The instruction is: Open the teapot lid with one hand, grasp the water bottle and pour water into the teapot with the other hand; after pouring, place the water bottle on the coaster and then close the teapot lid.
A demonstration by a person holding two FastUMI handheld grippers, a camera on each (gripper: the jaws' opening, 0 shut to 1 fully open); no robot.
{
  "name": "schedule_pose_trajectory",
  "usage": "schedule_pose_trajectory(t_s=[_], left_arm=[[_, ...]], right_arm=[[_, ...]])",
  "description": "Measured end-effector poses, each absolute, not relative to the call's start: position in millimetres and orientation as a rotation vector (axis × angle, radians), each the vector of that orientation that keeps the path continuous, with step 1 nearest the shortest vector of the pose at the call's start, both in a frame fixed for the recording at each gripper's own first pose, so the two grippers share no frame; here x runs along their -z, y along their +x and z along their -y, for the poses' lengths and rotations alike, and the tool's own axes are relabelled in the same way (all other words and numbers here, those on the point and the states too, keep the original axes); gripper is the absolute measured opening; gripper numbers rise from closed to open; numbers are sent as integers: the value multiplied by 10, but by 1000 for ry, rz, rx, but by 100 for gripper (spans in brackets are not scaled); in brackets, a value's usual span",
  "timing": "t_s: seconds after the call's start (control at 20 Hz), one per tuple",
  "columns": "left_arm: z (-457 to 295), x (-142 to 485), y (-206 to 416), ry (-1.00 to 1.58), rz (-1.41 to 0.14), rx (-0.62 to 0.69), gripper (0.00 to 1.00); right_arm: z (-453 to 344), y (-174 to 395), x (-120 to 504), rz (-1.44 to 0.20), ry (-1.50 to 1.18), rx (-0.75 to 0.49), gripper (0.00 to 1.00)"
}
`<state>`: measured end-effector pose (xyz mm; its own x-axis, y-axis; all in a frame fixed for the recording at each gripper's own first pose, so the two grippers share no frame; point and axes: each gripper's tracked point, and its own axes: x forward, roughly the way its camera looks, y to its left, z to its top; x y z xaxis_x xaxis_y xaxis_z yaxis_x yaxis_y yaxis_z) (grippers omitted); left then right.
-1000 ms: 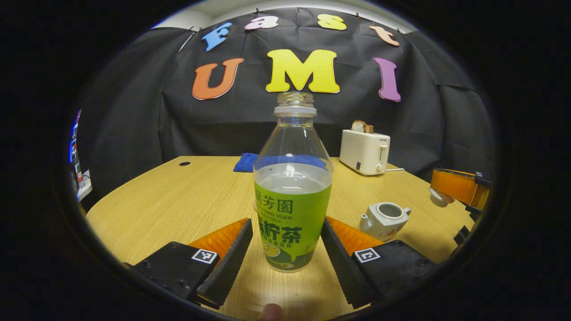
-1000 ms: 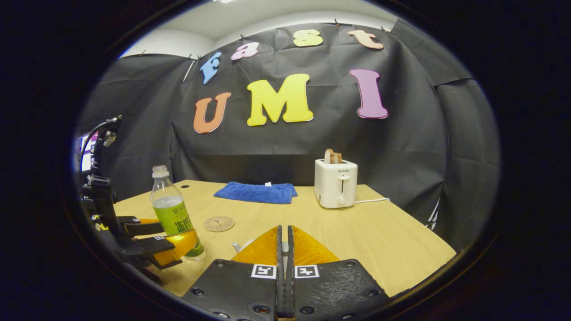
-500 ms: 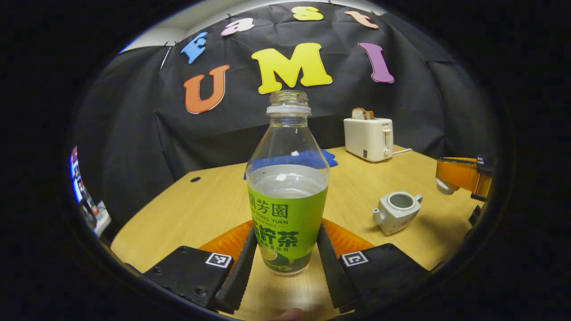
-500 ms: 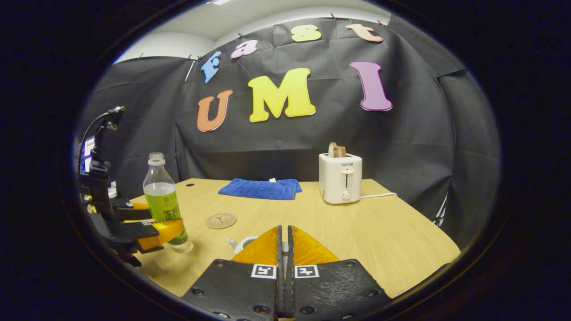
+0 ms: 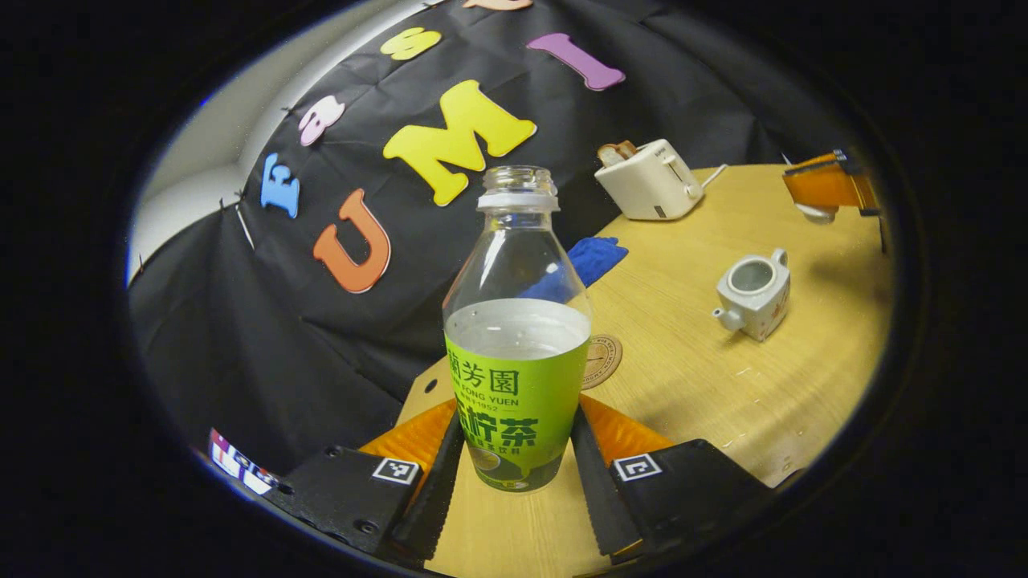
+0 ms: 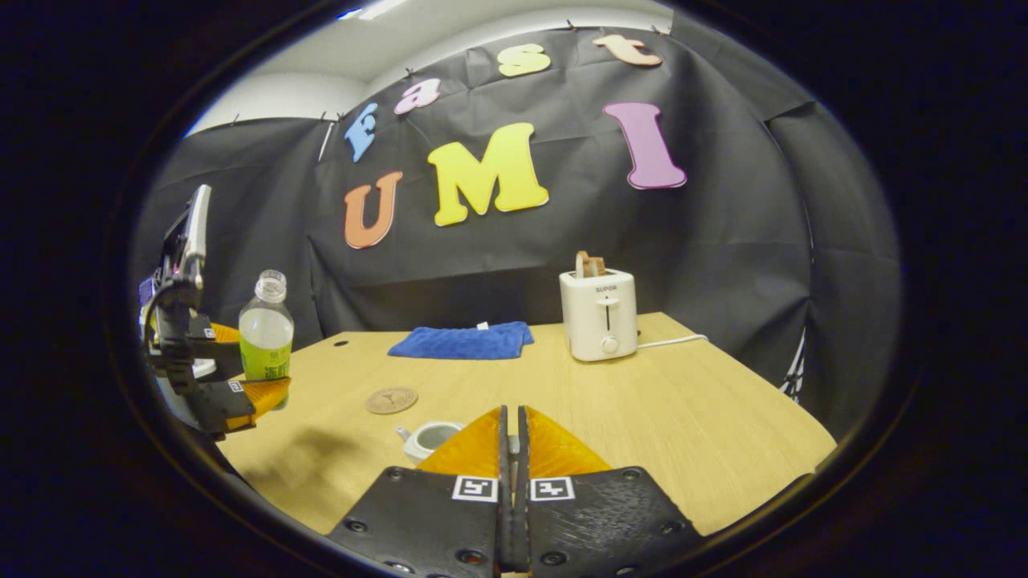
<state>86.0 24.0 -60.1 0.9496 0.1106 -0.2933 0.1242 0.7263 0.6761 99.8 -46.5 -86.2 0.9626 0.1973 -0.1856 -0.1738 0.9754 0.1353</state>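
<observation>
I see open table (image 6: pixel 683 417) between my bottle (image 5: pixel 516 353), lifted clear of the wood, and the lidless teapot (image 5: pixel 753 293); only the flat coaster (image 5: pixel 601 361) lies near that path. The toaster (image 6: pixel 599 315) and blue cloth (image 6: pixel 462 340) stand well back by the wall.

A pale wooden bench (image 6: pixel 683 417) with a rounded edge is seen against the black cloth wall (image 6: pixel 723 241). Toward the back of the bench, a white toaster (image 6: pixel 599 314) is stood upright, with slices of bread (image 6: pixel 588 264) held in its slots and a white cord (image 6: pixel 671 342) trailed from it to the side. A folded blue cloth (image 6: pixel 462 340) is laid flat beside the toaster, near the rear edge. A small dark hole (image 6: pixel 341 343) is set in the benchtop close to the cloth.
</observation>
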Motion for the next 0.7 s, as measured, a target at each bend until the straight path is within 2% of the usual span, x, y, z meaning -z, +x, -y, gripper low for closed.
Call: schedule_pose_trajectory(t_s=[0.4, 0.65, 0.7], left_arm=[[-198, 440, 1043, 1209, -337, 14, 72], [-105, 537, 1101, 1359, -374, 56, 72], [-98, 553, 1113, 1381, -381, 61, 70]], right_arm=[[584, 1027, 911, -218, 130, -179, 0], [621, 1032, 949, -234, 137, -179, 0], [638, 1029, 949, -235, 141, -178, 0]])
